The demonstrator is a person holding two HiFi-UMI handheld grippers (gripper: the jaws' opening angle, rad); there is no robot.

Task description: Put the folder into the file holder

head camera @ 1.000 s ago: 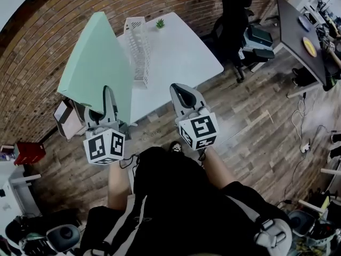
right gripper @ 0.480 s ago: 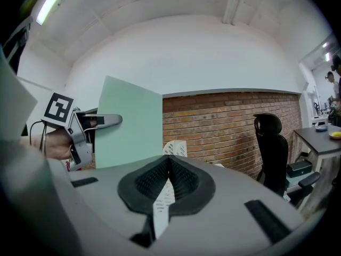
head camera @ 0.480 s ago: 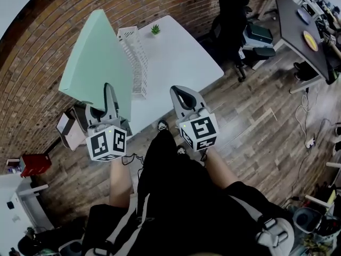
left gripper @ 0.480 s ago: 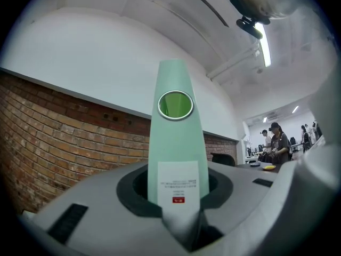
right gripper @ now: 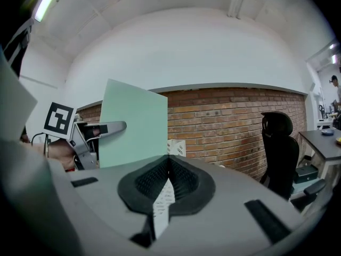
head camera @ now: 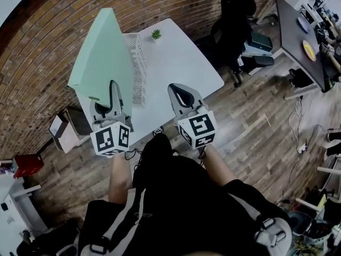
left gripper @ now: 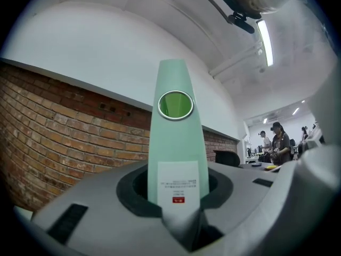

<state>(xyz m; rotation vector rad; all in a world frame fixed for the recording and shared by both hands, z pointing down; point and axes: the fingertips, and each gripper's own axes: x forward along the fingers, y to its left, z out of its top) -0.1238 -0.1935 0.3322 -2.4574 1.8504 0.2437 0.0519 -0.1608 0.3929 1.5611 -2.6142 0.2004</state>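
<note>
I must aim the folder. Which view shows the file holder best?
The head view: the file holder stands on the table, partly behind the folder. The right gripper view shows only a corner; the left gripper view, none.

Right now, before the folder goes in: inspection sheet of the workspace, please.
Surface: white table, set against the brick wall.
Job's things: green folder held upright, to the left of the white file holder in the head view; not yet in it.
Clutter: small potted plant at the table's far end.
Grippers: left gripper shut on the folder's spine; right gripper shut, nothing held.
Cables: cables on the wooden floor at right, away from the table.
Surroundings: black office chair, dark desk, people in the background.
</note>
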